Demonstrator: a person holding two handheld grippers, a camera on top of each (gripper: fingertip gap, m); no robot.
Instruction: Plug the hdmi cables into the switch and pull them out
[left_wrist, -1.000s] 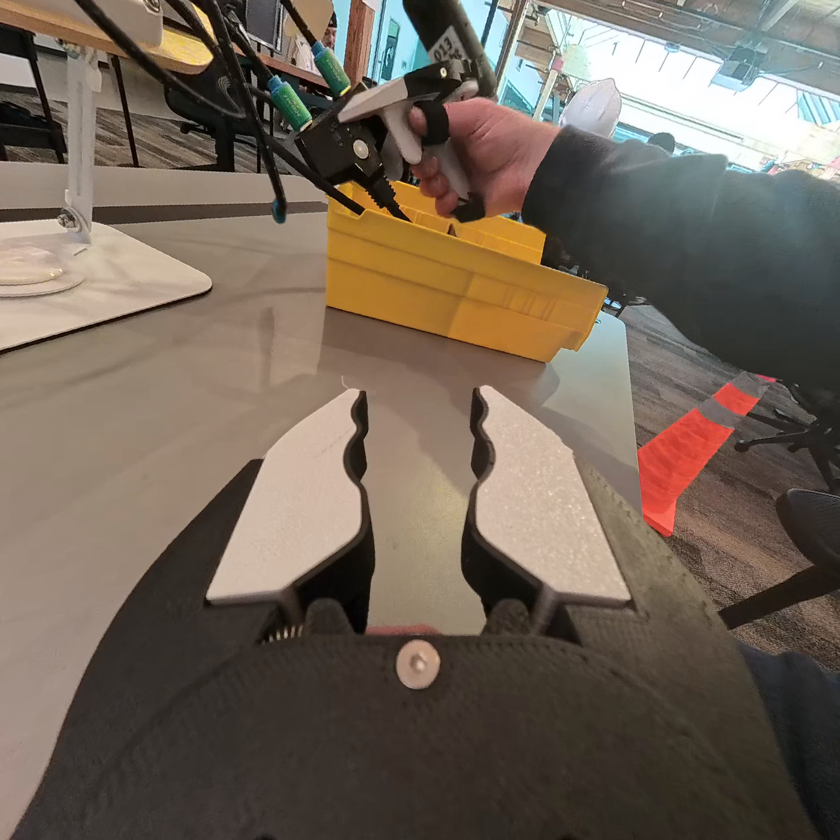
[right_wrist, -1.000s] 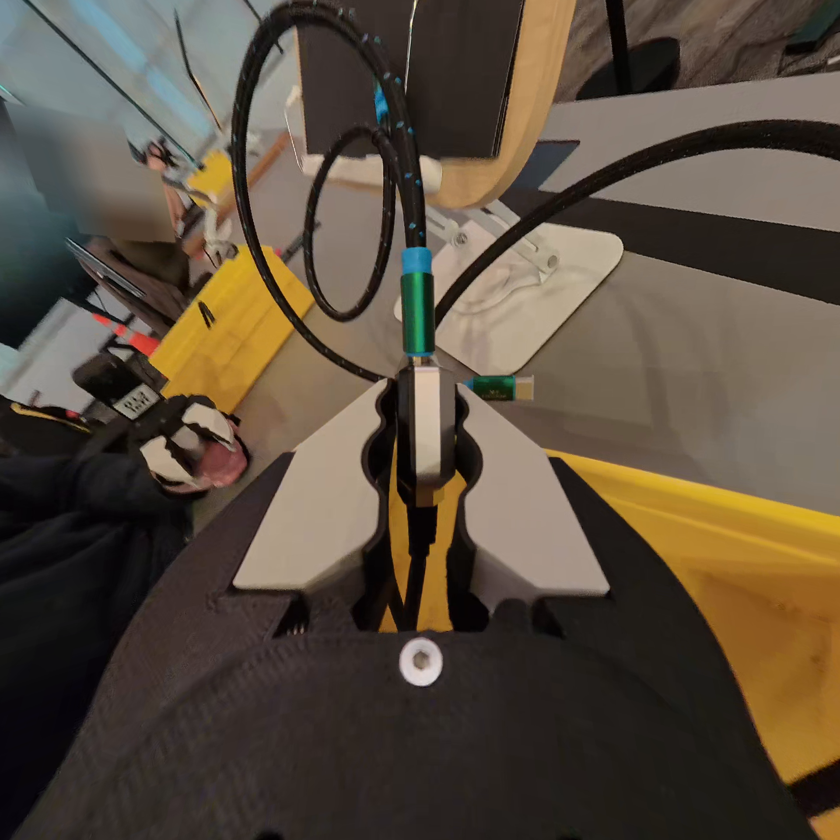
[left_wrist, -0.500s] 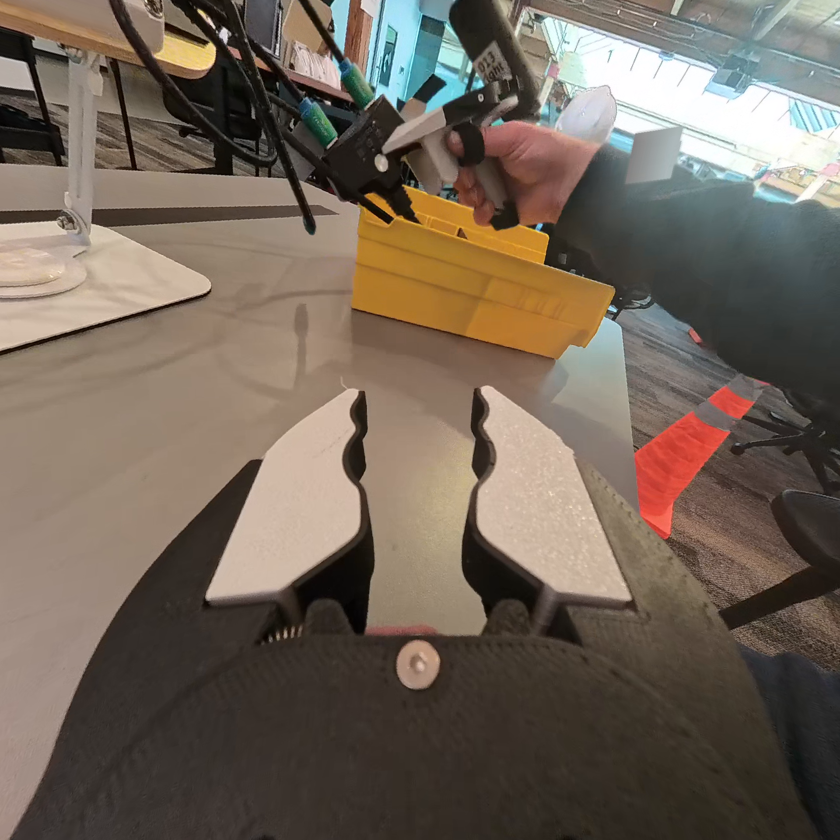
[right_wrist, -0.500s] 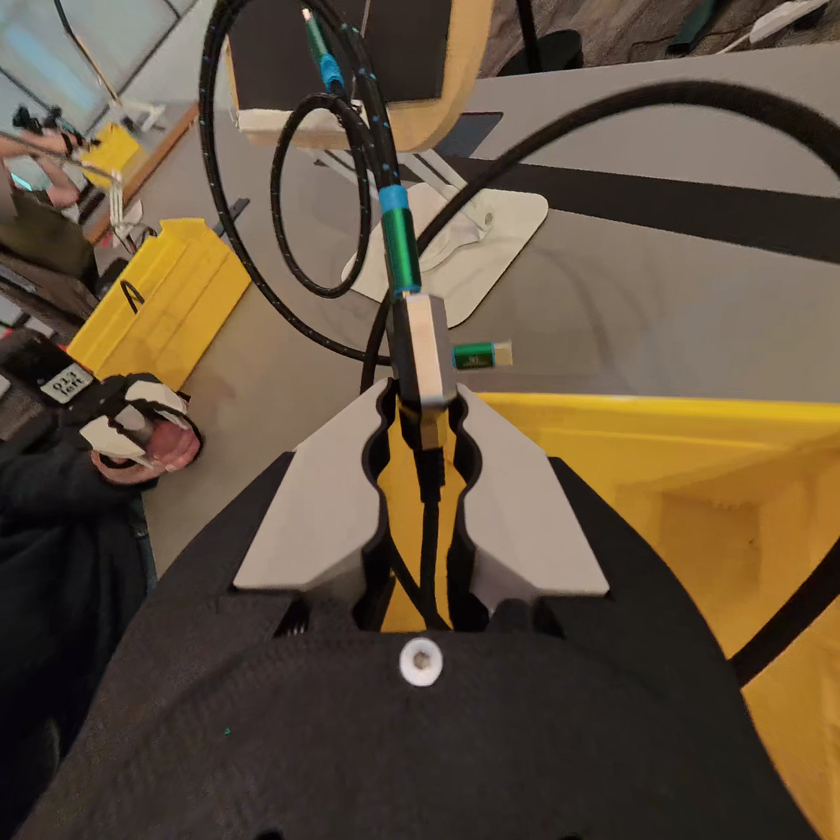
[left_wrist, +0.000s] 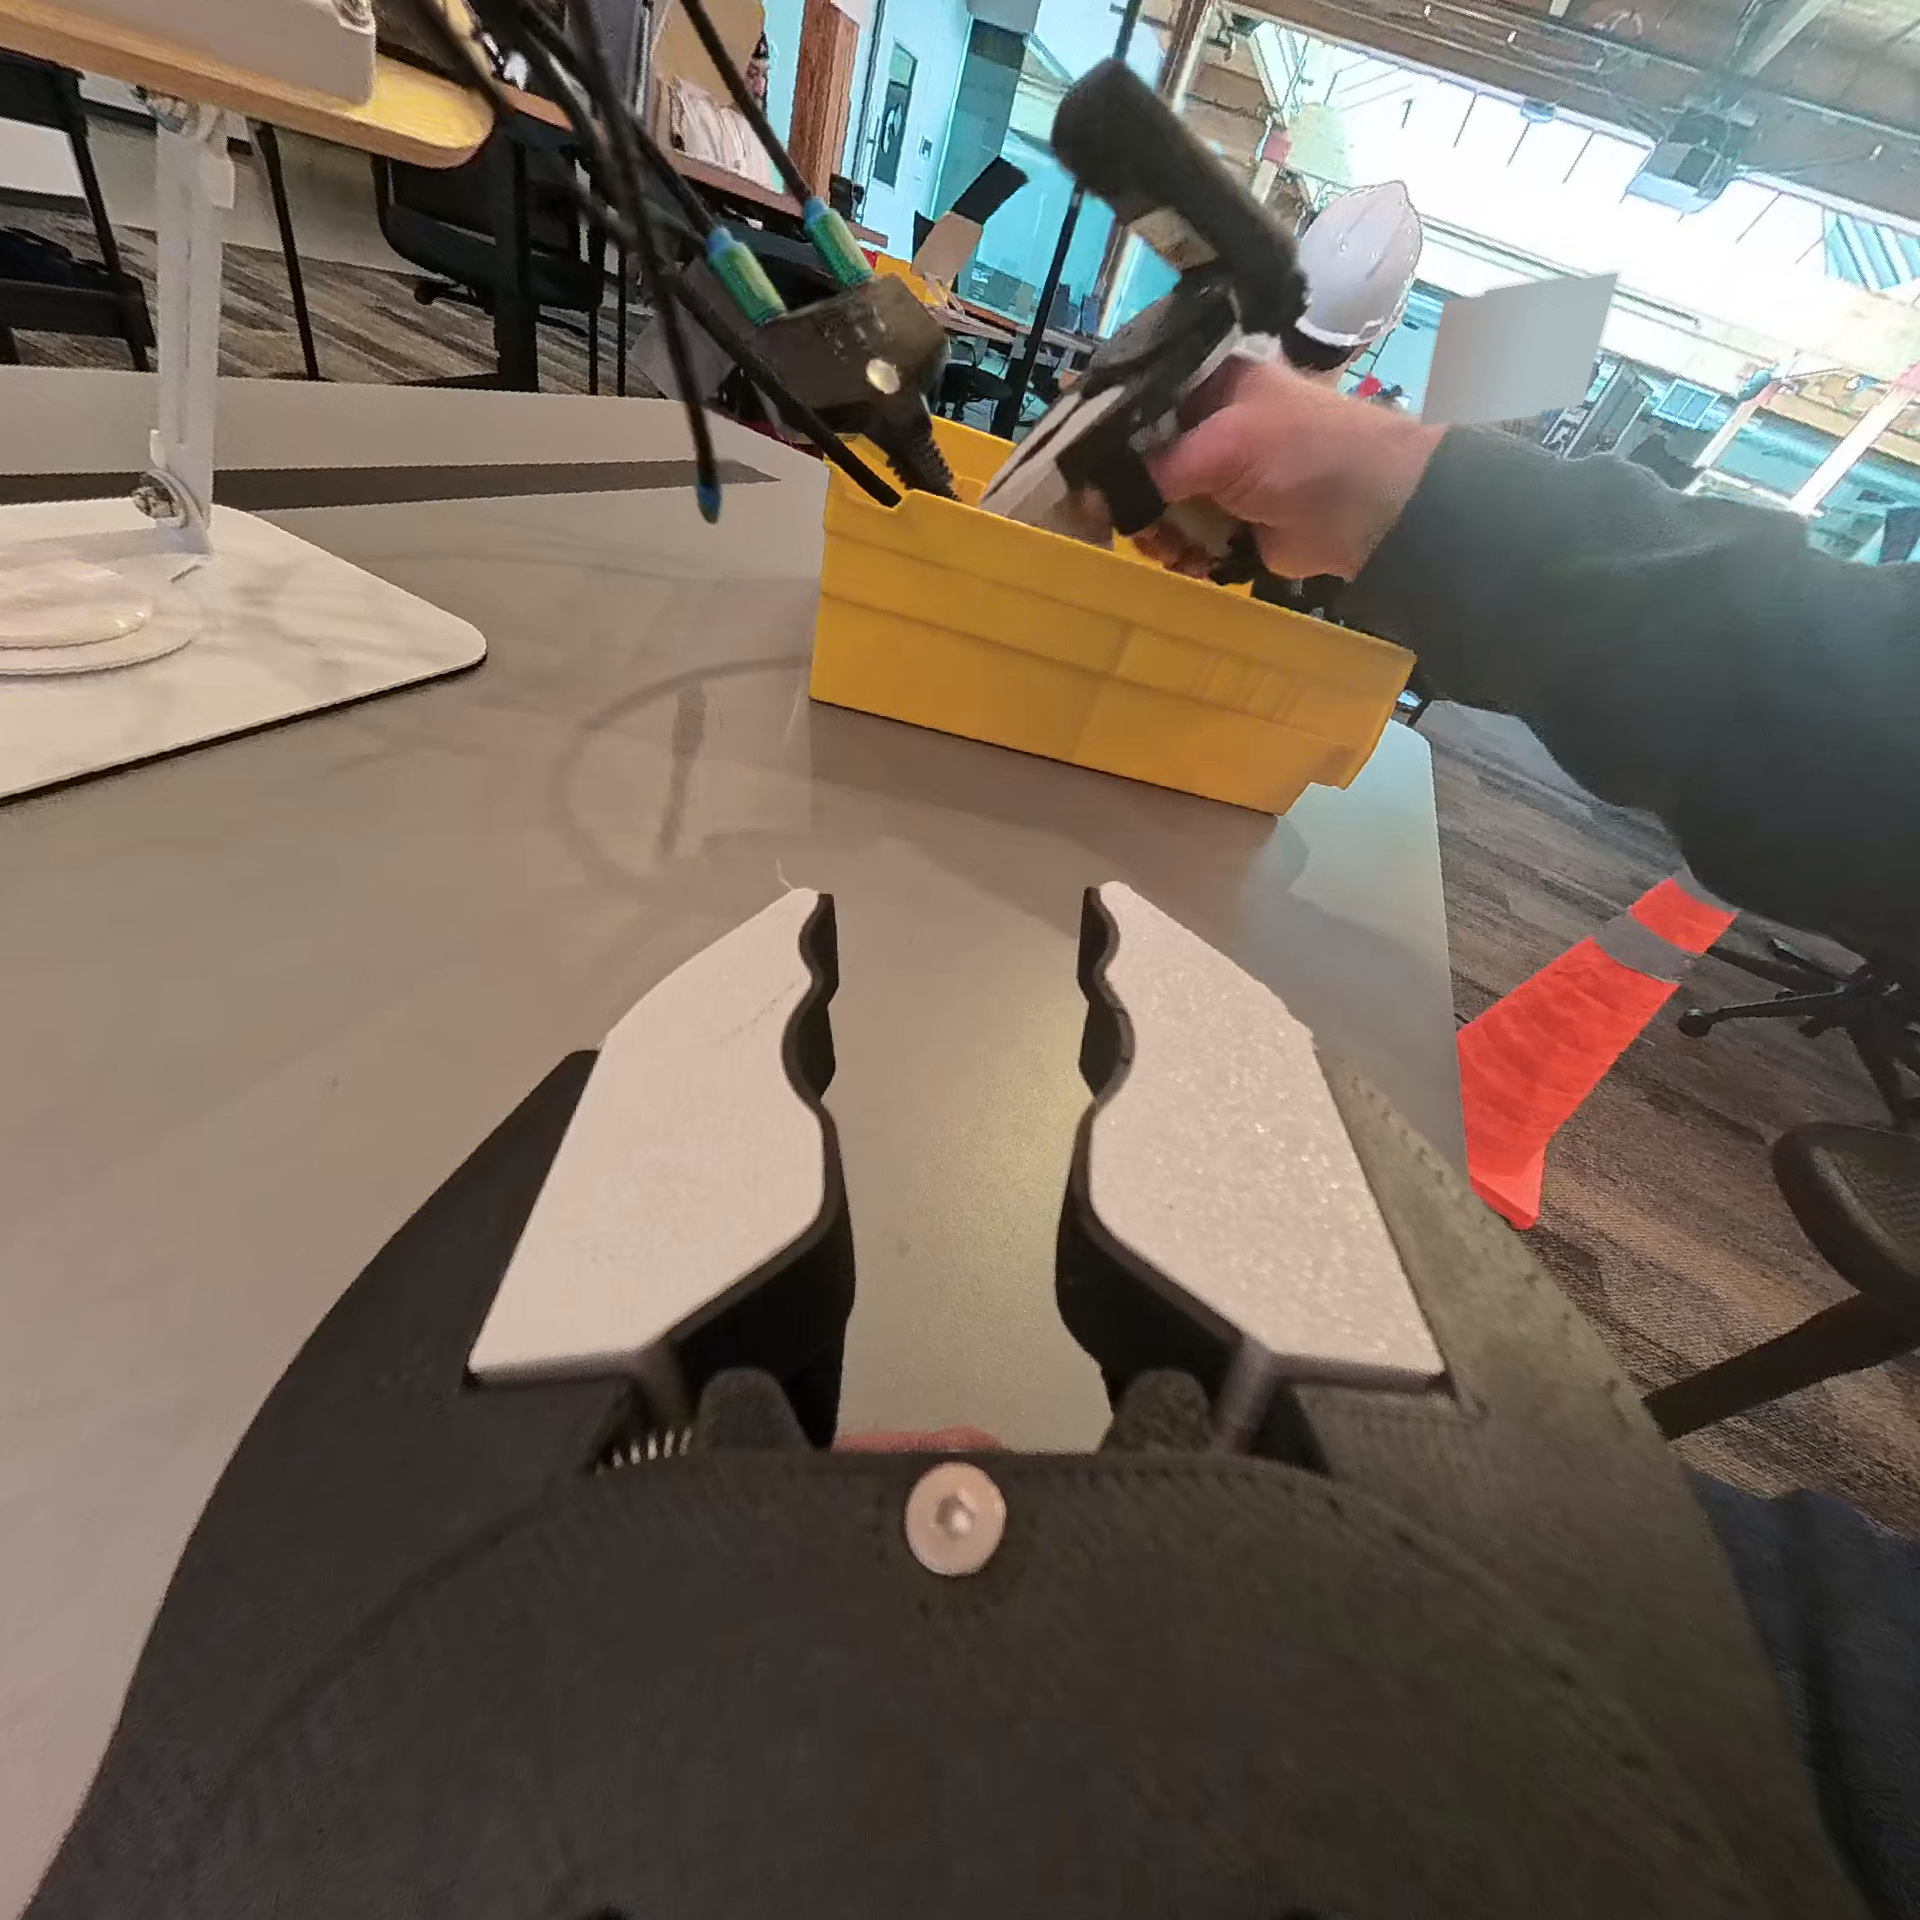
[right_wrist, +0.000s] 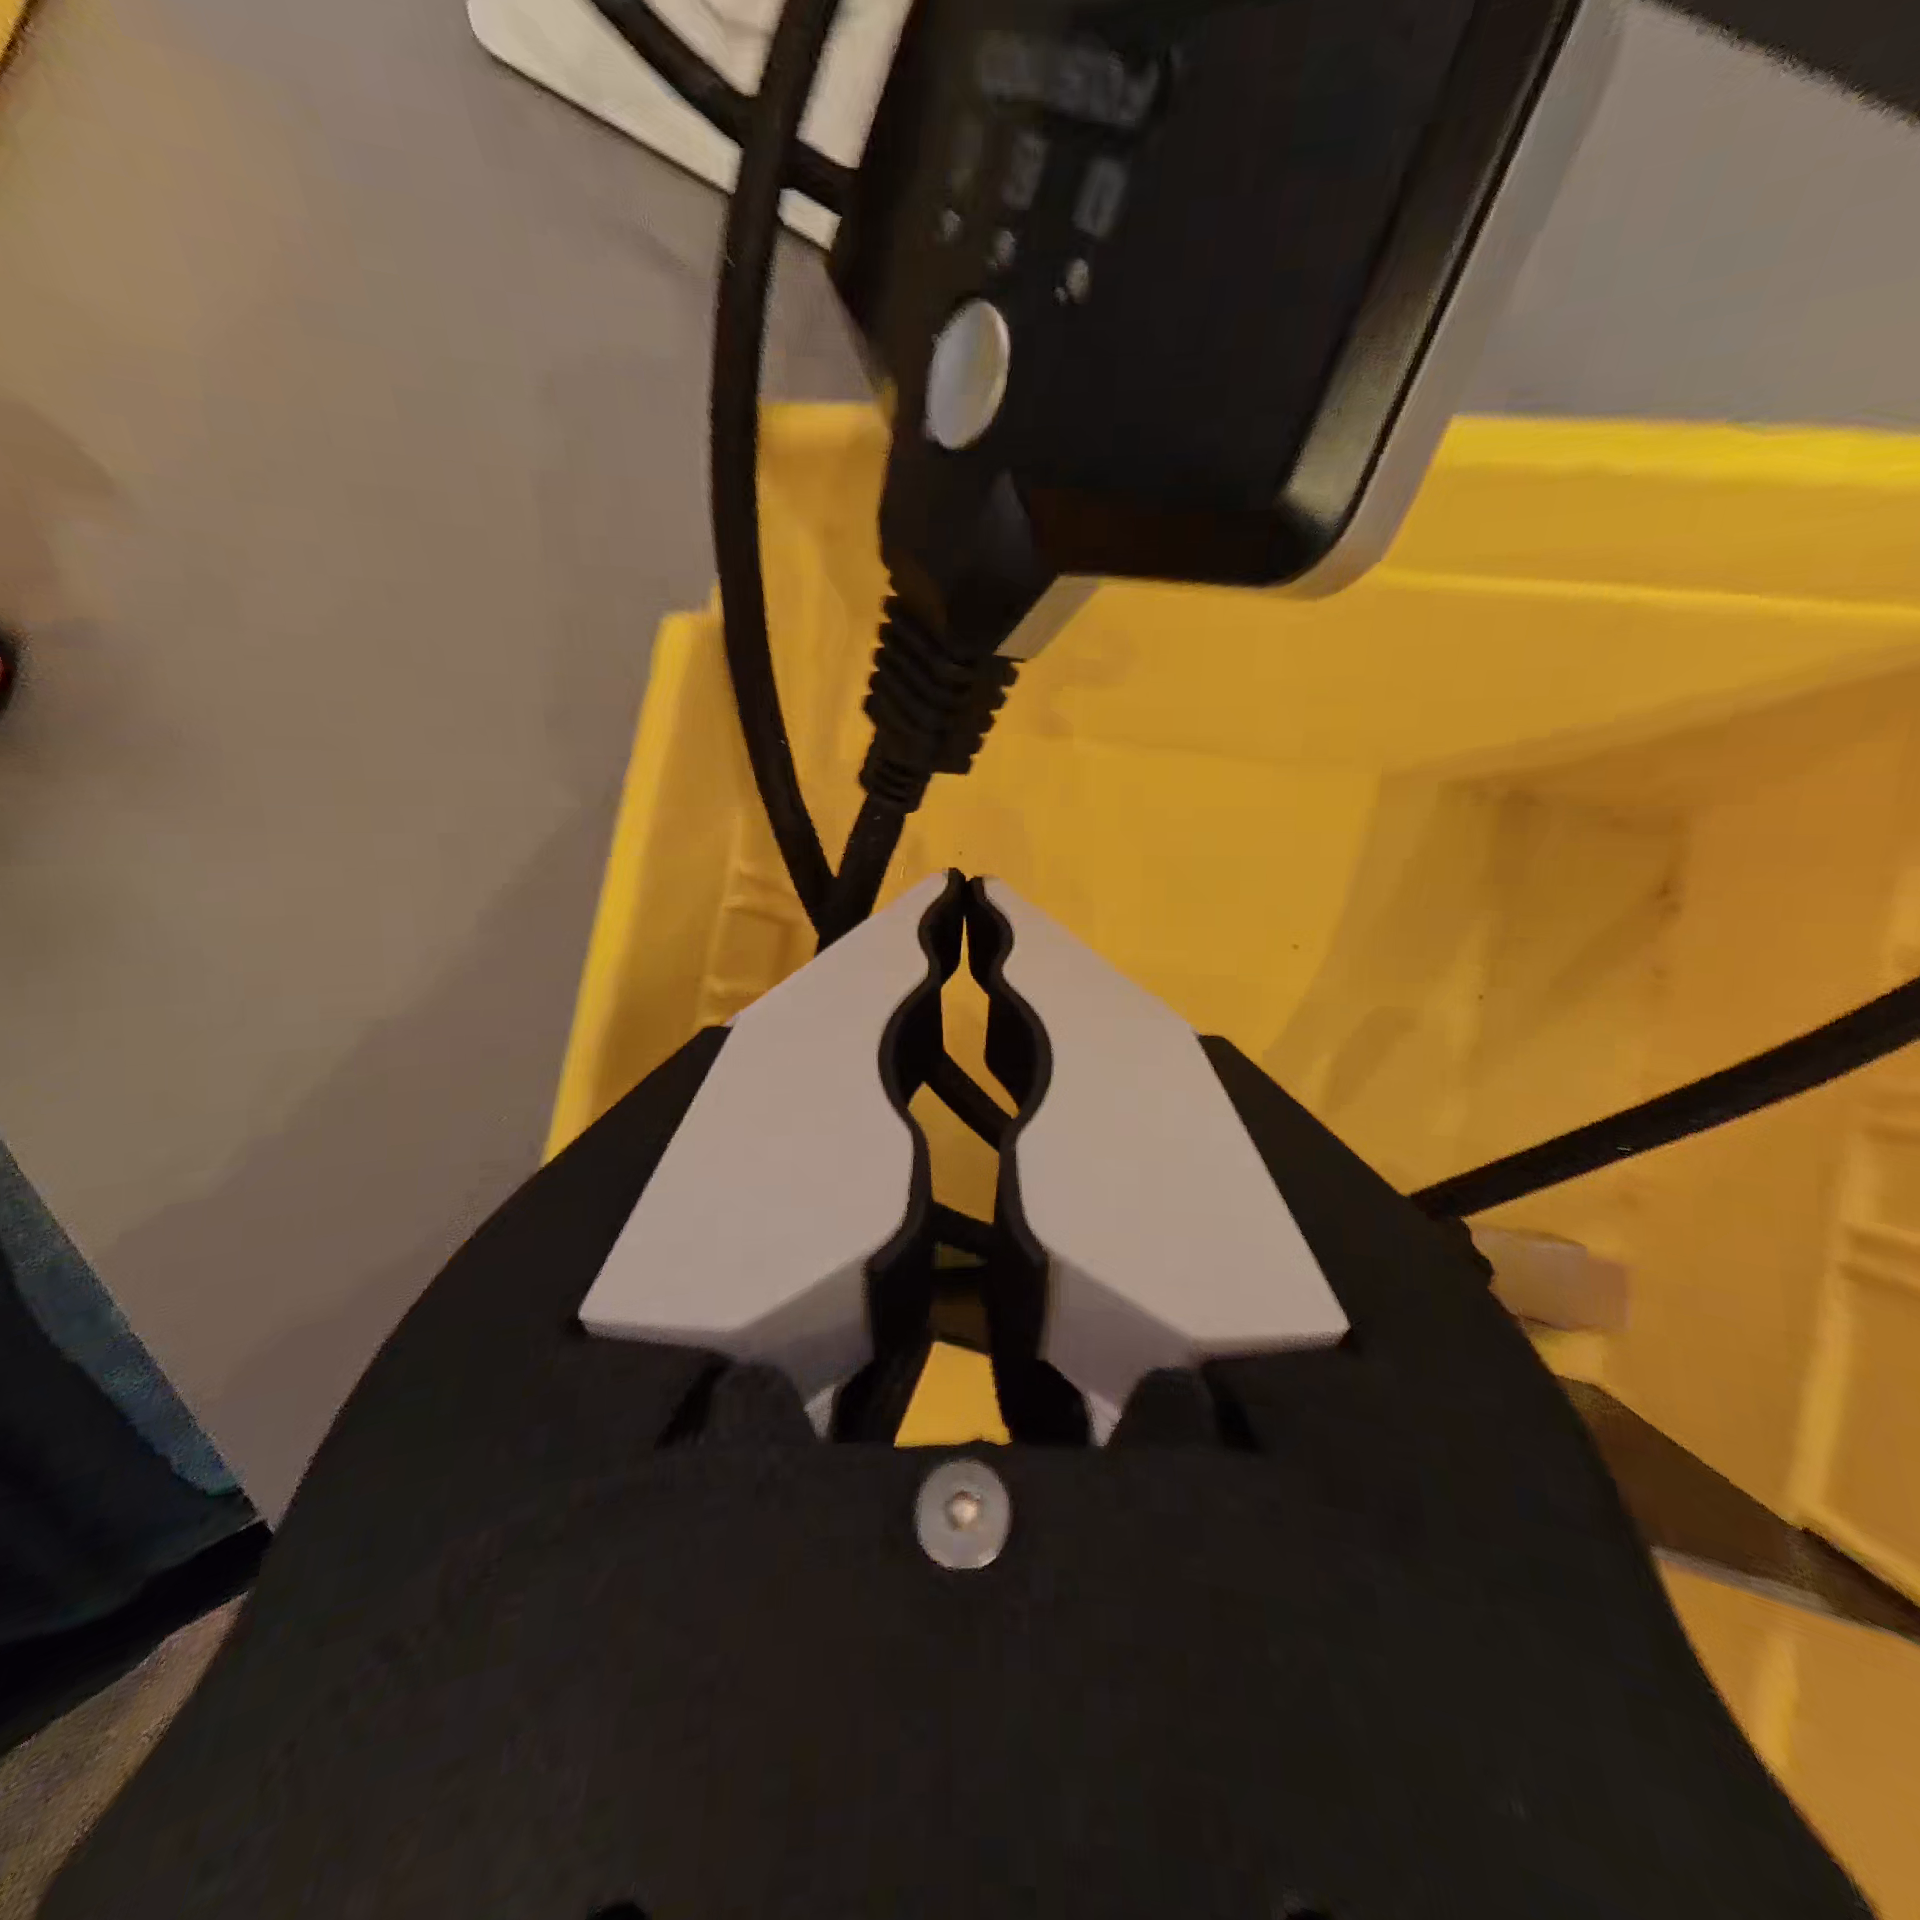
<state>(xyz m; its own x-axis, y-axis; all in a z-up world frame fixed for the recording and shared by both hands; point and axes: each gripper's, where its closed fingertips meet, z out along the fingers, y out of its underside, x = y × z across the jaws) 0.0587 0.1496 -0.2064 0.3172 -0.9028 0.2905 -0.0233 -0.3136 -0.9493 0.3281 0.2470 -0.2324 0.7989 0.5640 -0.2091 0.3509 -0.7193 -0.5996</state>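
The black HDMI switch (left_wrist: 831, 348) hangs tilted at the left rim of the yellow bin (left_wrist: 1039, 665), with two green-plugged braided cables (left_wrist: 743, 286) in its far side. A loose cable end (left_wrist: 709, 504) dangles beside it. My right gripper (left_wrist: 992, 501), held by a hand, points into the bin just right of the switch. In the right wrist view, my right gripper (right_wrist: 961, 883) has its tips together. The switch (right_wrist: 1143, 260) is just ahead of it and apart from it. The switch's black lead (right_wrist: 894, 810) runs down behind the fingers. My left gripper (left_wrist: 956, 914) is open and empty over the grey table.
A white monitor stand base (left_wrist: 208, 644) lies at the left on the table. The table's right edge (left_wrist: 1439, 935) is close to the bin. Beyond it are an orange cone (left_wrist: 1558, 1039) and an office chair (left_wrist: 1849, 1195) on the floor. Some 30 cm of space lies between my two pairs of fingers.
My right gripper has let go of the switch and shut, and has dropped towards the bin. The switch now sits ahead of its tips. My left gripper has not moved.
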